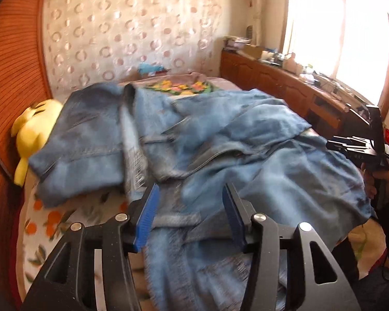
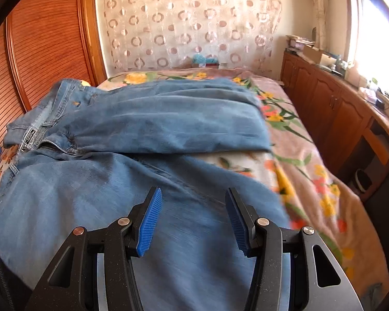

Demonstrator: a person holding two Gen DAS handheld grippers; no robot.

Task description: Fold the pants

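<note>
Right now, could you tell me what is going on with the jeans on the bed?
A person holding a two-finger gripper in each hand is folding a pair of blue jeans spread on a bed with a floral cover. Both the left gripper and the right gripper are open above the denim, gripping nothing. The jeans lie rumpled, one leg partly laid over, not yet neatly folded. A yellow plush toy sits beside the waistband end.

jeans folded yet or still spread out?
Still spread, rumpled: the jeans lie across the bed, both legs apart, waistband open.
</note>
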